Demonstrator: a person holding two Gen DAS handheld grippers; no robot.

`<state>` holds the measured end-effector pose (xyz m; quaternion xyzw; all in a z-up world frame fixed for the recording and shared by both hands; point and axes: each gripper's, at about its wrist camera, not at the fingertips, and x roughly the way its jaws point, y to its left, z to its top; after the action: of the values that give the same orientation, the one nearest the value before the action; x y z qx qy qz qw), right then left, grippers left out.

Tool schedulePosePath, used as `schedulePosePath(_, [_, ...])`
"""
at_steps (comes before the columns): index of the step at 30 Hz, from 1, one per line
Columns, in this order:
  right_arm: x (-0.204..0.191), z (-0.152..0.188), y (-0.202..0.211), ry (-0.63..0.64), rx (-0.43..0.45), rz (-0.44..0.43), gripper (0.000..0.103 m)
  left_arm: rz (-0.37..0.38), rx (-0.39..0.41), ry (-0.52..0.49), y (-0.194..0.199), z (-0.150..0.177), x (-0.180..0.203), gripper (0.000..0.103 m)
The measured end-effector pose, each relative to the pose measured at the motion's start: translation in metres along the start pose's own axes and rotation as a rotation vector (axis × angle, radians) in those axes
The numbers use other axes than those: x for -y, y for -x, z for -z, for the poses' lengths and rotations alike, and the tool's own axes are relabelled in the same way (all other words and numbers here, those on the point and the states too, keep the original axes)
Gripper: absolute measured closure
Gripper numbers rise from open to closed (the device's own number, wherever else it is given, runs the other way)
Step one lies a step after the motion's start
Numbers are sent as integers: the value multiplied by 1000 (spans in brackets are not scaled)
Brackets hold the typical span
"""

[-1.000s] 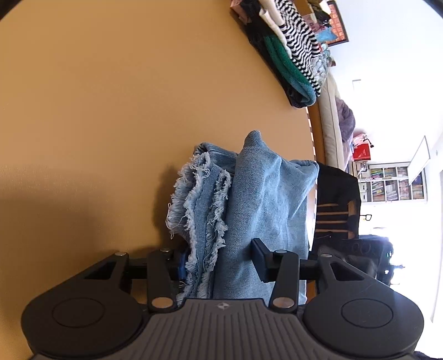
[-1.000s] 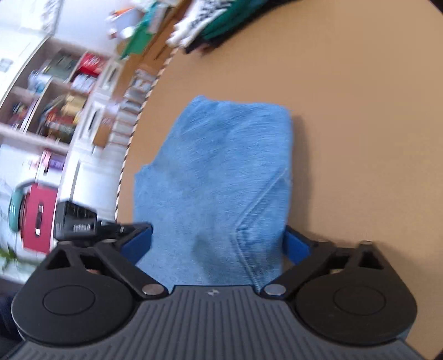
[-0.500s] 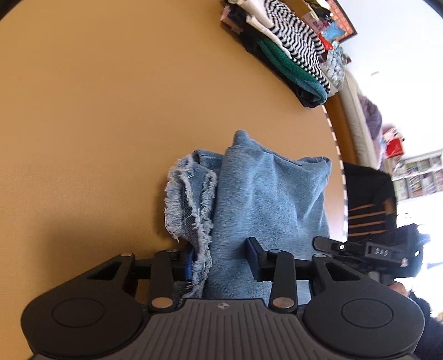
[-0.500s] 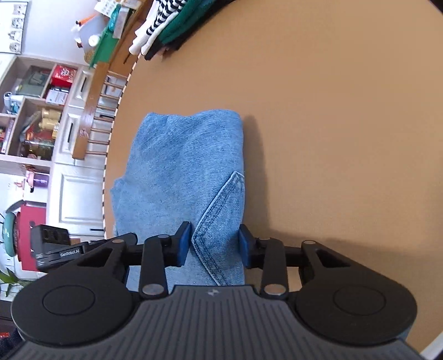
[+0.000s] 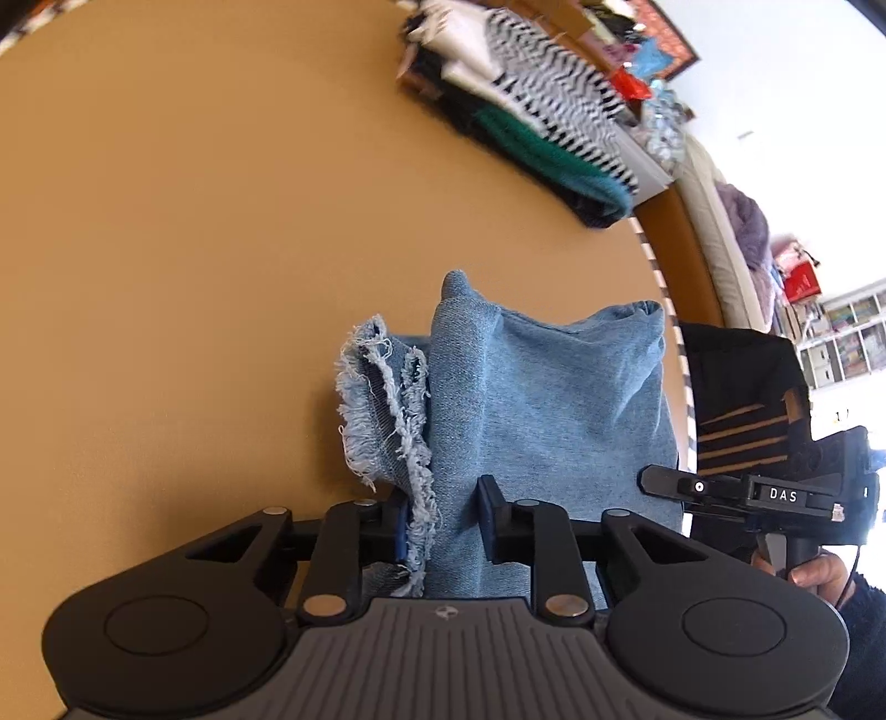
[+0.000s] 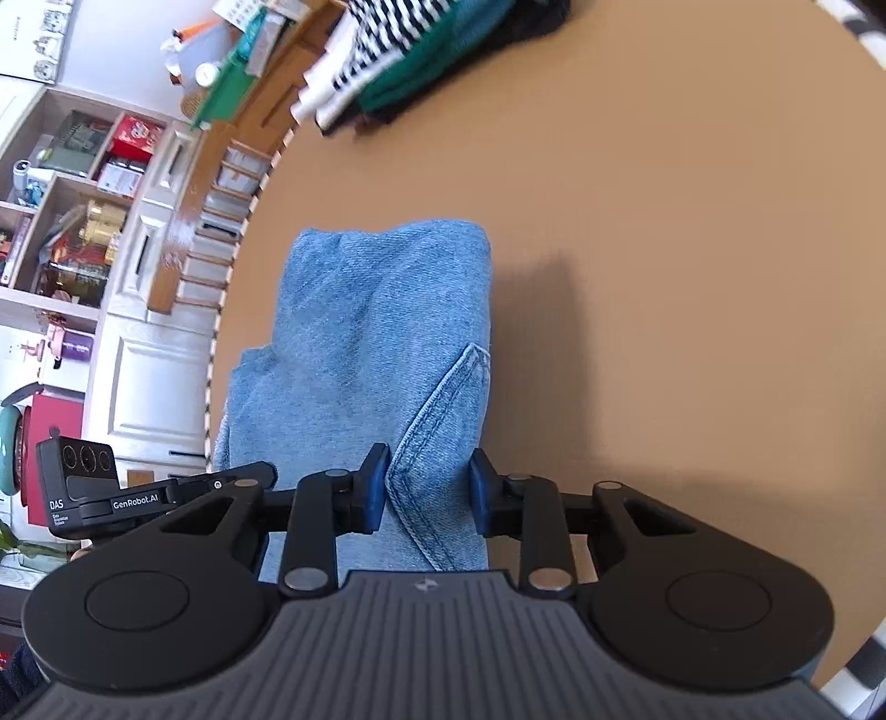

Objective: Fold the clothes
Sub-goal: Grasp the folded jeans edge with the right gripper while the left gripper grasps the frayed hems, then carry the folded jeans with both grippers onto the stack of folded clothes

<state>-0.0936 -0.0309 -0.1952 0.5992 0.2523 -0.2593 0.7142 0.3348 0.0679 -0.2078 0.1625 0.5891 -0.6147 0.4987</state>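
Folded light-blue denim shorts [image 5: 548, 399] with frayed hems [image 5: 382, 410] lie on the tan table near its edge. My left gripper [image 5: 443, 518] is shut on the frayed-hem side of the bundle. In the right wrist view the same denim shorts [image 6: 382, 332] show a stitched pocket seam [image 6: 437, 421]. My right gripper [image 6: 426, 490] is shut on that seam side. Each gripper shows in the other's view, the right one [image 5: 764, 493] at the far right, the left one [image 6: 111, 493] at the far left.
A stack of folded clothes [image 5: 531, 127], striped, green and black, sits at the table's far side, also in the right wrist view [image 6: 421, 50]. The table edge [image 5: 659, 277] runs just past the shorts. Shelves and cabinets [image 6: 94, 221] stand beyond.
My right gripper has closed from wide open onto the pocket seam of the shorts. My left gripper has tightened on the frayed side. The bundle has bunched up narrower.
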Motion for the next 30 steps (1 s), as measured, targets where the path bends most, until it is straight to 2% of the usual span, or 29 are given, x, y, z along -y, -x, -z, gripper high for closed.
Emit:
schedulePosePath(7, [-4, -31, 20, 14, 40, -7, 75, -4, 5, -39, -6, -39, 32, 85])
schedulePosePath(13, [26, -39, 10, -52, 0, -8, 75, 9, -39, 32, -37, -41, 26, 83])
schedulePosePath(16, [42, -38, 2, -88, -11, -14, 73, 15, -51, 61, -49, -41, 19, 77])
schedulePosePath(17, [47, -38, 1, -102, -13, -22, 73, 15, -56, 67, -53, -43, 17, 72])
schedulePosePath(18, [50, -38, 0, -112, -16, -27, 72, 14, -61, 72, -56, -44, 16, 62])
schedulePosePath(20, [54, -38, -1, -114, -23, -28, 69, -8, -62, 57, -57, -47, 14, 55])
schedulePosePath(22, [54, -38, -1, -110, -29, -20, 63, -8, -54, 37, -53, -48, 12, 53])
schedulePosePath(24, [56, -39, 3, -115, -27, -10, 59, 2, -61, 45, -55, -48, 8, 44])
schedulePosePath(28, [71, -37, 4, -184, -39, -40, 56, 77, -112, 174, -79, -47, -9, 35])
schedulePosePath(30, [78, -35, 0, -215, -46, -61, 51, 145, -92, 207, -90, -43, -12, 34])
